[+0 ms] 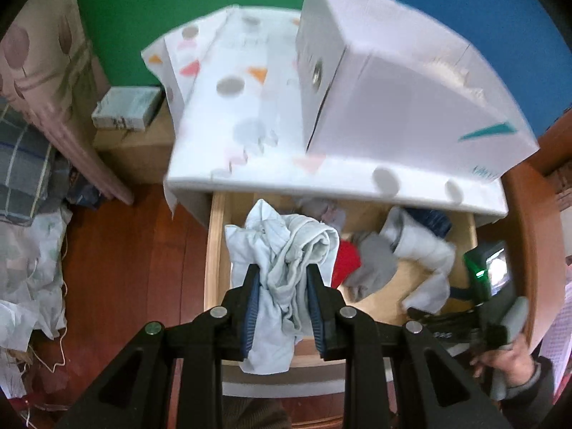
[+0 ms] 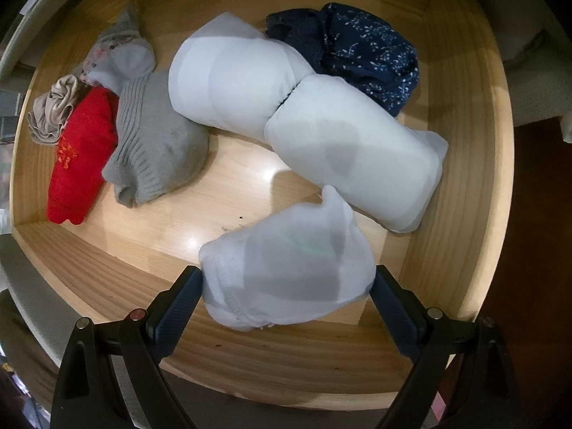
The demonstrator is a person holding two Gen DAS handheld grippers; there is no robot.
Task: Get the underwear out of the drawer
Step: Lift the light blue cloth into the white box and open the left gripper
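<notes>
Nearest, the left gripper (image 1: 282,286) is clamped narrowly on a crumpled pale blue-grey underwear garment (image 1: 286,246), which hangs bunched between its blue pads above the front left part of the open wooden drawer (image 1: 214,243). Beside it on the right, a hand (image 1: 511,361) holds the right gripper (image 2: 287,286), pointed down into the drawer with its fingers spread wide on either side of a white sock bundle (image 2: 286,268) near the front right corner; whether the pads press the bundle cannot be told. Further in, two white rolled bundles (image 2: 304,114) lie across the middle of the drawer floor, a grey knit piece (image 2: 157,146) and a red garment (image 2: 82,157) sit toward the left wall, and a navy patterned garment (image 2: 361,50) rests at the back right. Beyond the drawer, a white box (image 1: 404,82) stands on the cabinet top (image 1: 250,107), which is covered in a spotted cloth.
</notes>
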